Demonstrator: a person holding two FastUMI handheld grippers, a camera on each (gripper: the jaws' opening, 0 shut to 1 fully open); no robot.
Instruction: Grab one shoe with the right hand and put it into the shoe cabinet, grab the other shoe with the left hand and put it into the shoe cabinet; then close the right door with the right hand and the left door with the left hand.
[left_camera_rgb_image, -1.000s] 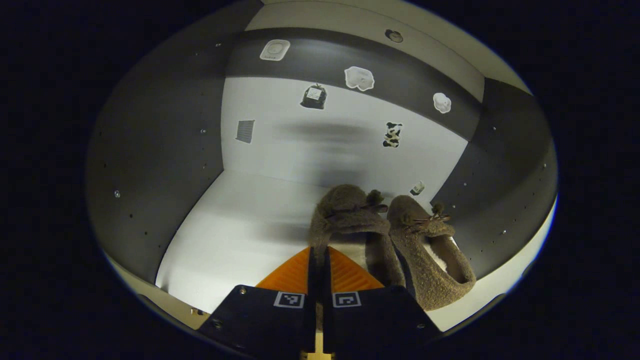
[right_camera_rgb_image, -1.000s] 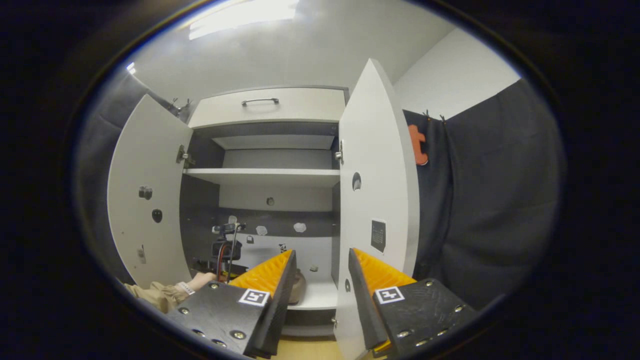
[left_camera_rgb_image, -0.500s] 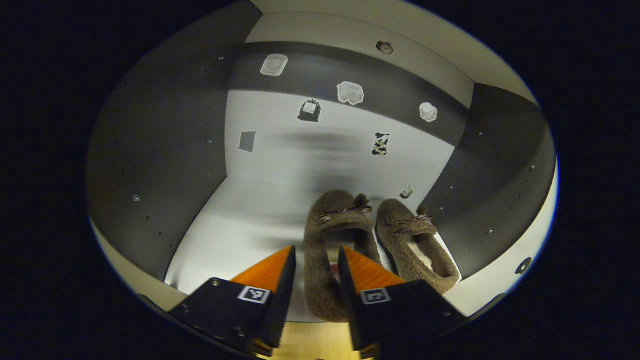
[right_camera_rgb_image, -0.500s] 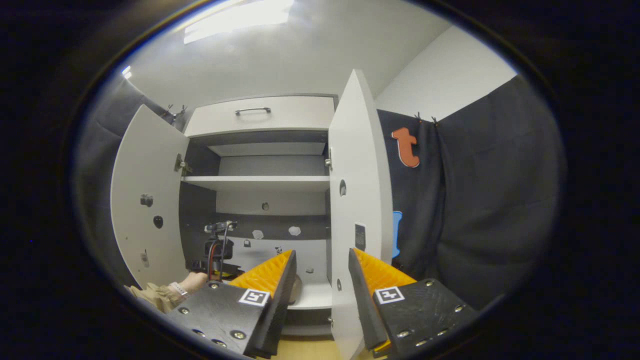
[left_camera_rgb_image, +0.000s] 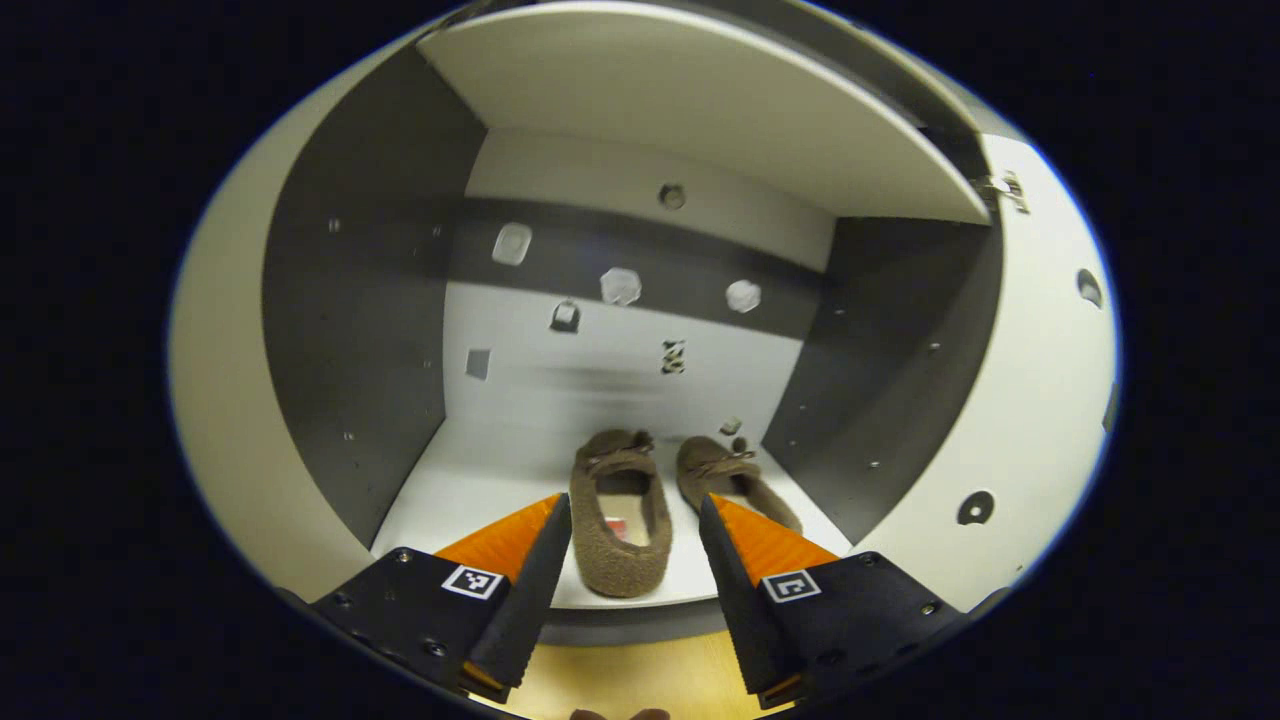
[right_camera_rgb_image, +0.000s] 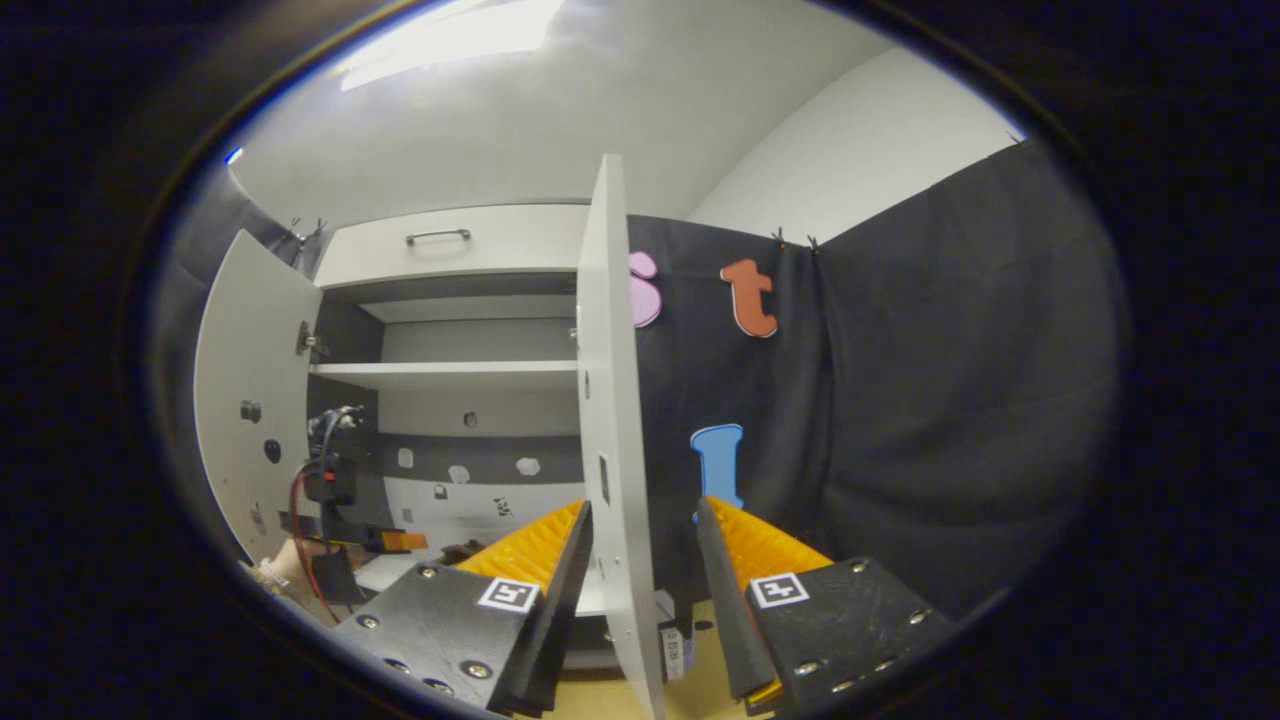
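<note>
Two shoes (left_camera_rgb_image: 620, 520) side by side, toes toward cabinet back; both grippers (left_camera_rgb_image: 625, 590) agape.

White ceiling (right_camera_rgb_image: 620, 110) spans twelve o'clock, a bright light panel (right_camera_rgb_image: 450, 30) at eleven; black cloth wall (right_camera_rgb_image: 950, 380) hangs at three (pinned along its top); pale wooden floor (left_camera_rgb_image: 620, 680) at six.
</note>
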